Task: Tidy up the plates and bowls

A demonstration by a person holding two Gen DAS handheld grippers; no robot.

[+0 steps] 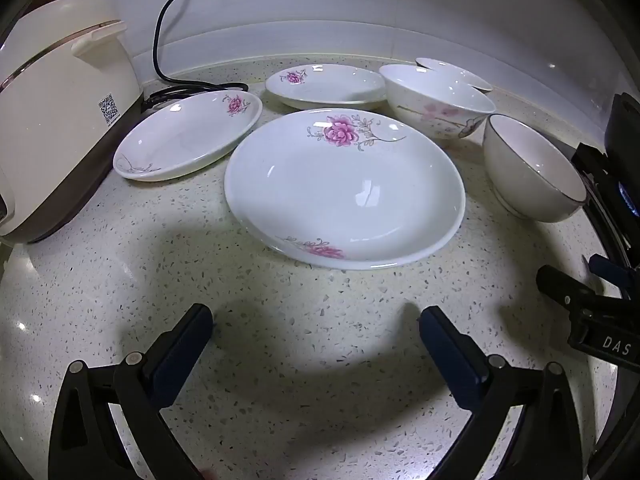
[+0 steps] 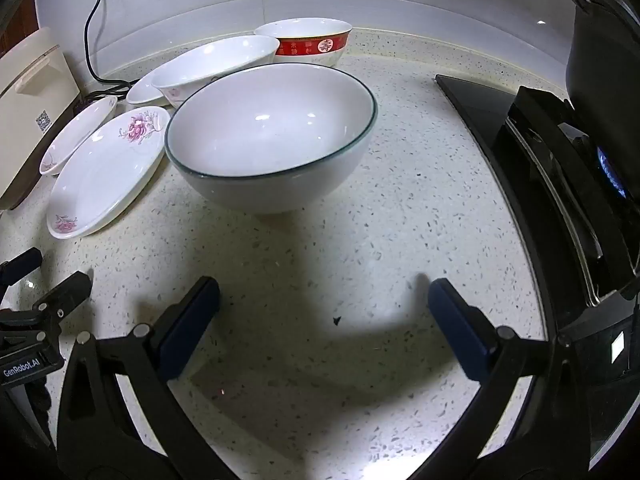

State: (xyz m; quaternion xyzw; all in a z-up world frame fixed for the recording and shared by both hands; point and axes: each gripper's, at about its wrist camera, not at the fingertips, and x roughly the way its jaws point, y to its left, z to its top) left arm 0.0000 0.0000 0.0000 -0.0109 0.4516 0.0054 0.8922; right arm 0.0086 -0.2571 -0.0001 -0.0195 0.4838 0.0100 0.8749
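Both grippers hang over the speckled countertop (image 1: 304, 344) with nothing in them — I've got the left gripper (image 1: 316, 322) spread wide at the bottom of its frame, fingers well apart, bare counter between them. Just above it, centre frame, sits the large flowered plate (image 1: 344, 188), lying flat. Upper left of that, a smaller plate (image 1: 188, 136) rests near the cream rice cooker (image 1: 60, 112), and a third plate (image 1: 326, 86) lies farther back toward the wall. Right of it I see a flowered bowl (image 1: 436, 100), upright, with another rim just behind it, and at the right edge a dark-rimmed bowl (image 1: 532, 168).

Over on the right wrist view, the right gripper (image 2: 324, 294) is equally wide open, nothing between its fingers. That same dark-rimmed bowl fills the middle of the frame, upright, its left side overlapping the big plate's edge, though I can't tell whether they touch. Behind it, upper centre, stands a red-banded bowl (image 2: 310, 42) beside the flowered one. At the right edge — a black pot (image 2: 604, 52) on the stove (image 2: 532, 152), with a blue flame (image 2: 610, 172) showing beneath it. A black power cord (image 2: 94, 20) runs down the wall at upper left.
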